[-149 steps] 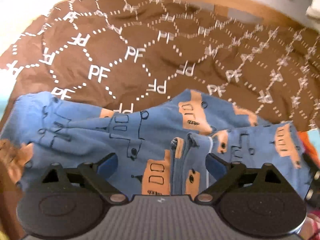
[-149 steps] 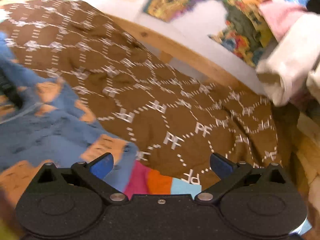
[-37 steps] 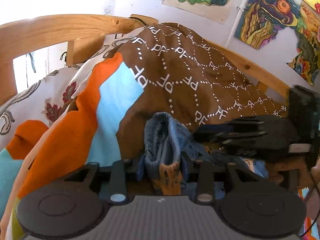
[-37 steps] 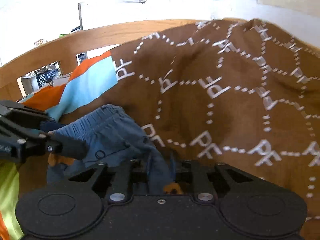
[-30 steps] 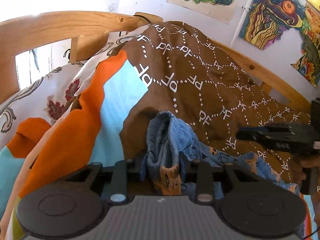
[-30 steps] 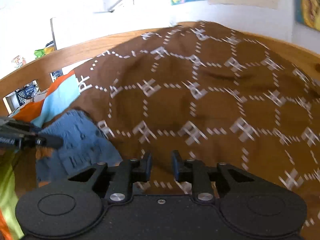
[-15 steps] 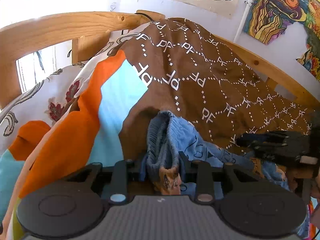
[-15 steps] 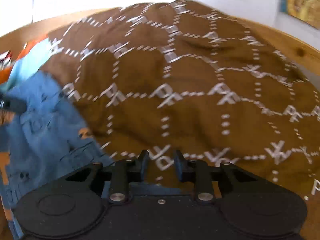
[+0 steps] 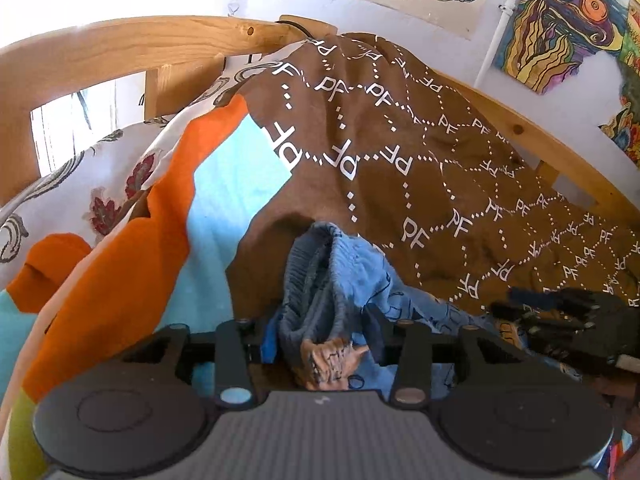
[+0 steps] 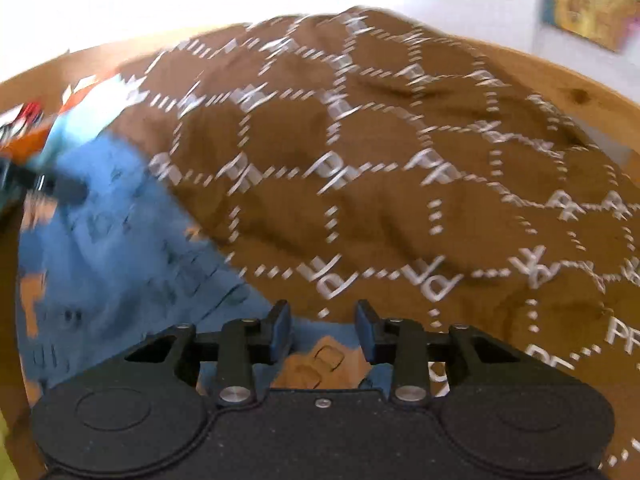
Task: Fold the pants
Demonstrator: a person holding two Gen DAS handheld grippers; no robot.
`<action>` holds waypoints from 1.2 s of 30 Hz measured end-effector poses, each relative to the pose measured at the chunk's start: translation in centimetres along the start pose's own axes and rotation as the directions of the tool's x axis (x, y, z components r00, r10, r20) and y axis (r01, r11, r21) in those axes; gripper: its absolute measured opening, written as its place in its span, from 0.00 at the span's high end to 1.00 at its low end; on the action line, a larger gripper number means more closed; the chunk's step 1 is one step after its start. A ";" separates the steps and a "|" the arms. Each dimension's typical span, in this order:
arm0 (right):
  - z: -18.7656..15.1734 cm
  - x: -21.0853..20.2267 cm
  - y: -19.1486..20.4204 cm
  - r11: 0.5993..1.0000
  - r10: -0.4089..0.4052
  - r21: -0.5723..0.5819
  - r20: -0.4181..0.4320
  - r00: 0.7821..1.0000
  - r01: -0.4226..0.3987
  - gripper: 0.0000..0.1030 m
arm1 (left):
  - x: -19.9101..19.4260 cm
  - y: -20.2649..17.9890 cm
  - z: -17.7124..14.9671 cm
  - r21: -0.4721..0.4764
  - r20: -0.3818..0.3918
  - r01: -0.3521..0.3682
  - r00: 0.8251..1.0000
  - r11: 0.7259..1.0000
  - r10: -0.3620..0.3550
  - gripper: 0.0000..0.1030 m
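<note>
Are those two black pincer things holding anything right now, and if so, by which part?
The left tool has the blue pants bunched between its fingers at the gathered waistband end; its jaws have just been opening. The right tool holds nothing; its jaws, also opening, stand apart.

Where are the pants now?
In the left wrist view the pants lie bunched between the left gripper fingers on the brown blanket, beside the orange and blue sheet.
</note>
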State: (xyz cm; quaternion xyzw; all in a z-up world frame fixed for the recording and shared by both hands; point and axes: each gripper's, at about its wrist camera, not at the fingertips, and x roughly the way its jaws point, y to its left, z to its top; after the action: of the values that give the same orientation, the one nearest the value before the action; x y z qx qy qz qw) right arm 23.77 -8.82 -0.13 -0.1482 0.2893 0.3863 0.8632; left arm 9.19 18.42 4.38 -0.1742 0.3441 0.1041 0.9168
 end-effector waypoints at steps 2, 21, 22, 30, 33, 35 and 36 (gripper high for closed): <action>-0.2 -1.7 -0.3 1.000 0.009 0.013 0.034 0.999 -0.010 0.57 | 0.0 -0.1 0.0 0.001 0.003 -0.008 1.000 1.000 0.008 0.55; -9.9 -9.3 8.4 0.957 -0.270 -0.122 -0.049 0.962 0.262 0.01 | 0.2 -1.8 -0.3 0.060 0.019 -0.104 0.995 0.993 0.103 0.59; -10.1 -8.8 8.5 0.953 -0.278 -0.144 -0.059 0.959 0.267 0.01 | 0.2 -1.9 -0.3 0.055 0.019 -0.108 0.994 0.993 0.107 0.65; -10.2 -10.4 7.7 0.949 -0.296 -0.118 -0.007 0.955 0.293 0.01 | -2.4 -2.8 -0.3 -0.028 0.073 -0.040 0.996 0.999 0.042 0.81; -10.1 -11.7 7.2 0.944 -0.312 -0.105 0.013 0.950 0.312 0.01 | -4.3 -4.3 -0.4 0.022 0.118 0.015 0.993 1.000 -0.018 0.81; -9.7 -12.8 6.5 0.936 -0.338 -0.091 0.030 0.941 0.339 0.01 | -5.6 -5.9 -0.3 0.074 0.135 0.073 0.987 0.995 -0.082 0.81; -9.5 -13.4 6.0 0.933 -0.349 -0.076 0.038 0.936 0.351 0.01 | -6.2 -6.7 -0.2 0.101 0.141 0.107 0.983 0.989 -0.121 0.81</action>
State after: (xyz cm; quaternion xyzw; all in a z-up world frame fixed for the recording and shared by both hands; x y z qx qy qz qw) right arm 8.45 -17.24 0.36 -0.2279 0.2318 0.2395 0.9148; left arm 6.55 11.72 10.09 -0.1425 0.2696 0.0476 0.9512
